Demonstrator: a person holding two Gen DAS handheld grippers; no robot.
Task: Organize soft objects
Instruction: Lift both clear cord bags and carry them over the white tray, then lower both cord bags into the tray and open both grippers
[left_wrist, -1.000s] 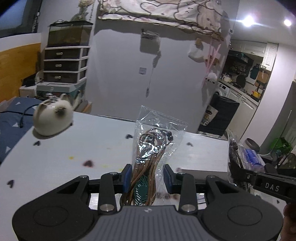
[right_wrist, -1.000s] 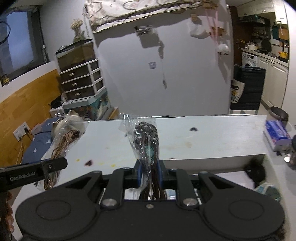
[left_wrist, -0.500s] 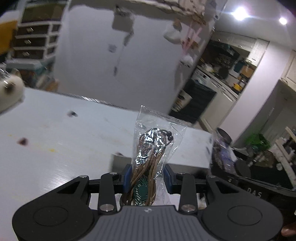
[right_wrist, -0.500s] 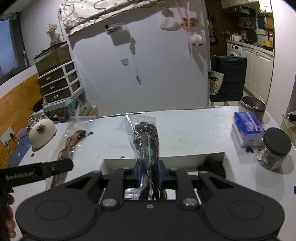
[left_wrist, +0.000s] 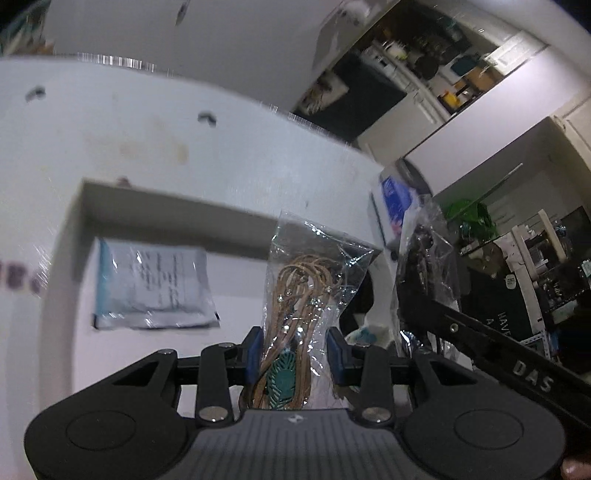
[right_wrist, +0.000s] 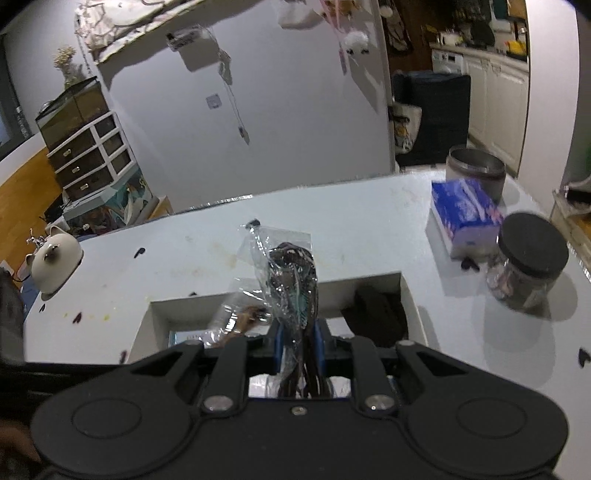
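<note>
While both tongs clamp bagged cords, the white box (left_wrist: 70, 236) holds a flat packet (left_wrist: 151, 284).

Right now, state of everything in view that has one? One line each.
left hand-held gripper: shut on the tan cord bag, held above the box.
right hand-held gripper: shut on the dark cord bag, over the box.
white box: open-topped; paper packet flat inside, dark item at one end.
jar: upright, black lid on.
tissue pack: lying on the table, sealed or open unclear.
</note>
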